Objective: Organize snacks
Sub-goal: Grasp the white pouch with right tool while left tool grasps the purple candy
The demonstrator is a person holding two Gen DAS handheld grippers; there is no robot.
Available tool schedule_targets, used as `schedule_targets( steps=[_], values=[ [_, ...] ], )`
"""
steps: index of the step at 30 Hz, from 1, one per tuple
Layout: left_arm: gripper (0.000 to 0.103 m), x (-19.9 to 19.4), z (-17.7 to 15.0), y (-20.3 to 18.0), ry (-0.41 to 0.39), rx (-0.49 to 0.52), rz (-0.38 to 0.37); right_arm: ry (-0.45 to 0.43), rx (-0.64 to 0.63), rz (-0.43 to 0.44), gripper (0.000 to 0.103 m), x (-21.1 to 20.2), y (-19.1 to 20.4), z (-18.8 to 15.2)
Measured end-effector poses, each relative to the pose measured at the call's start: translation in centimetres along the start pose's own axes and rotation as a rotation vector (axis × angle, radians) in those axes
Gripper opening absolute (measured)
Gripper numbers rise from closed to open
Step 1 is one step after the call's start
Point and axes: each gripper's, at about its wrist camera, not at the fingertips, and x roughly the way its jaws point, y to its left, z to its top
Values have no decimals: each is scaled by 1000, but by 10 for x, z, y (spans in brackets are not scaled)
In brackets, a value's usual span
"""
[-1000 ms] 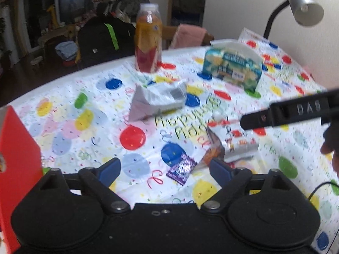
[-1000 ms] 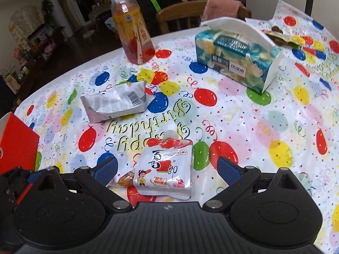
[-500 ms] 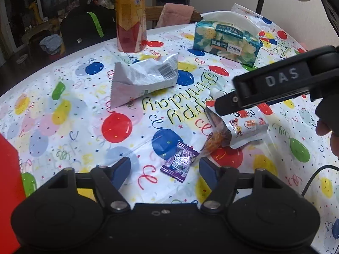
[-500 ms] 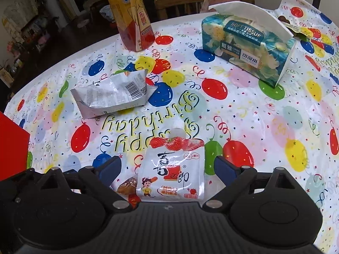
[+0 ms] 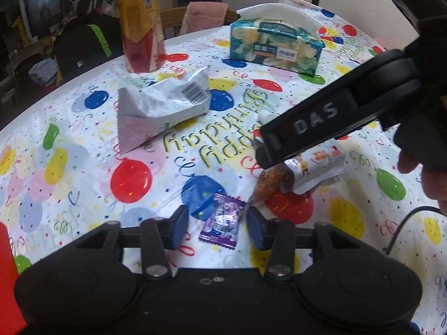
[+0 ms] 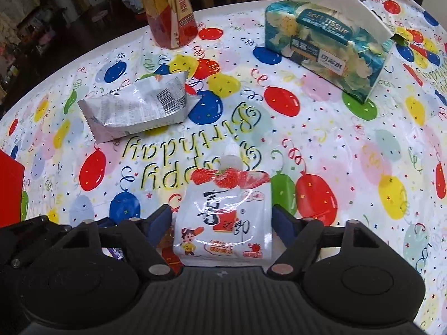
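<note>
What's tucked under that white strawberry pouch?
An orange-brown wrapped snack pokes out from beneath the strawberry pouch at its lower left corner. How far it reaches underneath is hidden by the pouch.

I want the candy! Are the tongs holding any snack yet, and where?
Neither. The left tongs are open around the purple candy; the right tongs are open around the jelly pouch.

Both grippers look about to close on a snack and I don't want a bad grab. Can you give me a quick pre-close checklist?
1. Left gripper open around purple candy: ok.
2. Candy clear of orange snack: ok.
3. Right gripper open around strawberry pouch: ok.
4. Pouch clear of the orange snack beside it: not ok, they look touching.
5. Fingers low enough on the tablecloth: cannot tell.
</note>
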Motion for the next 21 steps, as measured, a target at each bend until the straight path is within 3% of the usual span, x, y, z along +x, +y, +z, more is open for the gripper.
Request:
schedule_targets(
  steps=[3,7,21],
  values=[
    [38,0,0,-3,-1,7,-7,4,22,27,71,-2,-6,1],
    [22,-1,3,-1,10,-15,-10,3,26,44,69,-5,-9,-2],
    [17,-19,-10,9,26,-154,-32,-17,72,107,68,-36,-35,-22]
  ],
)
